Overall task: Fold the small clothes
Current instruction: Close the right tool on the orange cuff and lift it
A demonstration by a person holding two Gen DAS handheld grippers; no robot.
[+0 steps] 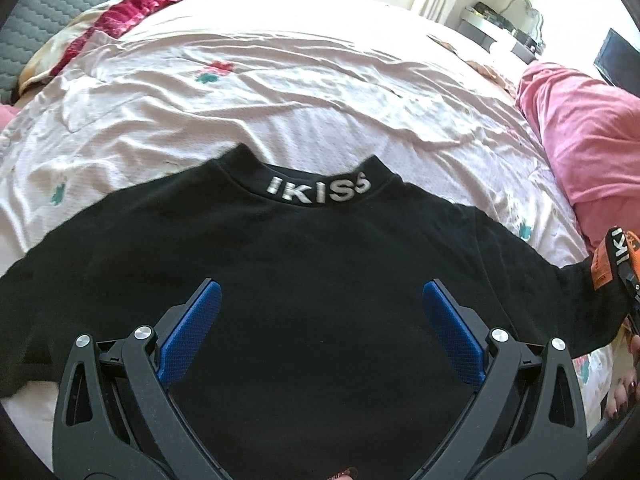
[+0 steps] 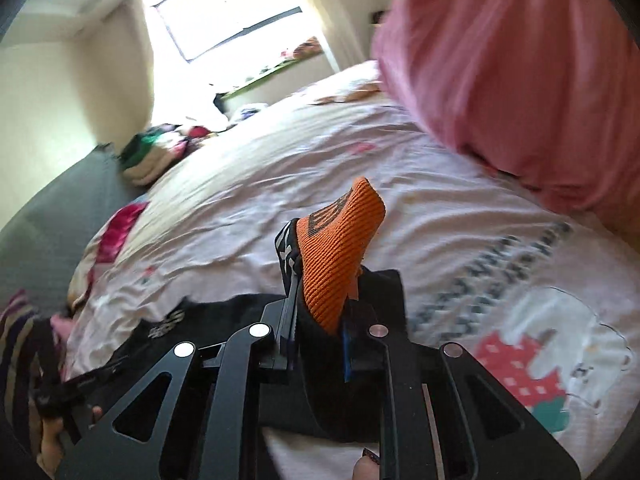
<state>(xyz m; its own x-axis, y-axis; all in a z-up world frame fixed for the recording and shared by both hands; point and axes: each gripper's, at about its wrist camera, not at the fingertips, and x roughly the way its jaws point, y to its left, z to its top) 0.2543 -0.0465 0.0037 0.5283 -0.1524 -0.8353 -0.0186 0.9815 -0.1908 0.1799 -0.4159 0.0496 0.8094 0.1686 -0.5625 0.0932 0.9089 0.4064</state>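
Observation:
A black shirt (image 1: 280, 264) with "IKISS" in white on its collar (image 1: 320, 192) lies spread flat on the bed. My left gripper (image 1: 320, 286) hovers over the chest of the shirt, blue pads wide apart with nothing between them. At the right edge of the left wrist view the shirt's sleeve is lifted by its orange and black cuff (image 1: 604, 268). In the right wrist view my right gripper (image 2: 320, 304) is shut on that cuff (image 2: 340, 240), which sticks up between the fingers above the bed. The rest of the shirt (image 2: 224, 316) trails off to the left.
The bed has a pale wrinkled sheet (image 1: 280, 80) with small flower prints. A pink cloth (image 1: 588, 140) is heaped at the right, seen large as the pink cloth (image 2: 520, 80) in the right wrist view. A pile of clothes (image 2: 160, 148) lies at the far edge. Fingers with dark nails (image 1: 624, 396) show at the right.

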